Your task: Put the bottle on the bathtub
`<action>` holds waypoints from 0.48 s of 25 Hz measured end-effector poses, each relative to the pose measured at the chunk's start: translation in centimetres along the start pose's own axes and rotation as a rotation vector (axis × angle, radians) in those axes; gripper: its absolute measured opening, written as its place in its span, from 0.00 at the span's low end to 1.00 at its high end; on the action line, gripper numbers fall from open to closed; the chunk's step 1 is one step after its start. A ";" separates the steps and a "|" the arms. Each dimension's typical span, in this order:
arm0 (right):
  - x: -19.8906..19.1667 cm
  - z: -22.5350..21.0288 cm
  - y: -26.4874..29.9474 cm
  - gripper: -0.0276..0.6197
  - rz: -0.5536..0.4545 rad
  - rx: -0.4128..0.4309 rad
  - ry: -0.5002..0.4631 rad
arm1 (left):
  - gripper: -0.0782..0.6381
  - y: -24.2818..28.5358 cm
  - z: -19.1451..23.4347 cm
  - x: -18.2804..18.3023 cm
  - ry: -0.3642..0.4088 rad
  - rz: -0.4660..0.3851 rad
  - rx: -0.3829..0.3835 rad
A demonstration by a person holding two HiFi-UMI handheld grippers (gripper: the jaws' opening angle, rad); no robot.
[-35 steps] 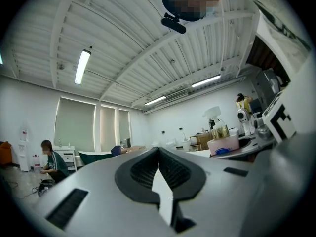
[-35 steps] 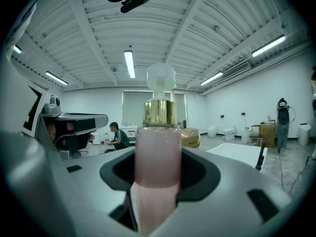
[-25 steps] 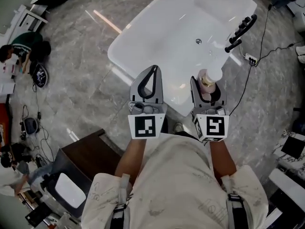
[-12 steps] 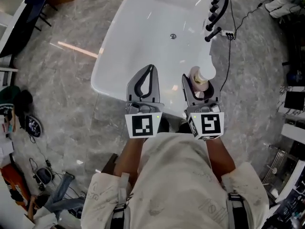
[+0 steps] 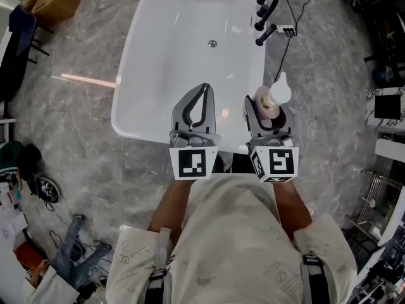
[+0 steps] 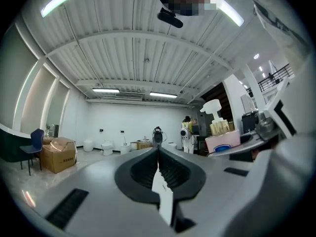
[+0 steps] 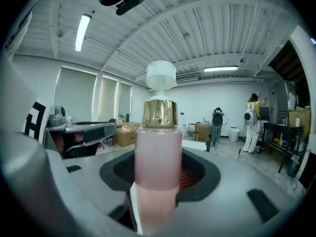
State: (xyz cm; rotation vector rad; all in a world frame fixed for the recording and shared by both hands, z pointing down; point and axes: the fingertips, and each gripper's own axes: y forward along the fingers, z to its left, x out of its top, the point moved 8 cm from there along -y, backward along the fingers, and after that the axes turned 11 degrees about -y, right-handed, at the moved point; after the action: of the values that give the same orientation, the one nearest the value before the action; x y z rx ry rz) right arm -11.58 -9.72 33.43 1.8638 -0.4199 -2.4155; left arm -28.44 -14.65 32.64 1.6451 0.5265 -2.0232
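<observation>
1. A white bathtub (image 5: pixel 190 49) stands on a grey marble floor (image 5: pixel 76 125), just ahead of both pairs of jaws.
2. The left gripper (image 6: pixel 158 154) has its jaws pressed together with nothing between them.
3. The right gripper (image 5: pixel 269 109) clamps a pink bottle (image 7: pixel 156 152) upright between its jaws, with the gold collar and white pump above them.
4. The bottle seems to hang by the tub's right rim, though contact is unclear.
</observation>
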 end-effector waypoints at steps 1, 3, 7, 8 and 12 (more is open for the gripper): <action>-0.4 -0.5 0.1 0.35 0.006 -0.001 0.002 | 0.12 0.3 -0.3 -0.3 -0.008 0.002 0.003; -1.4 -1.6 0.3 0.35 0.014 0.005 0.006 | 0.12 1.0 -1.1 -1.0 -0.016 0.014 0.011; -2.9 -4.5 1.3 0.35 0.026 0.025 0.012 | 0.12 3.5 -2.8 -2.2 -0.031 0.024 0.024; -3.3 -5.3 1.7 0.35 0.031 0.029 0.017 | 0.12 4.2 -3.2 -2.5 -0.028 0.017 0.026; -5.4 -9.2 3.9 0.35 0.061 0.036 0.009 | 0.12 8.1 -5.1 -4.2 0.003 0.025 0.025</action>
State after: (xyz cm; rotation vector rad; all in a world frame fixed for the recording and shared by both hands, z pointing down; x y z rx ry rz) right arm -1.77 -13.94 37.38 1.8473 -0.5150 -2.3751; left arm -19.01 -17.83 35.72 1.6613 0.4813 -2.0174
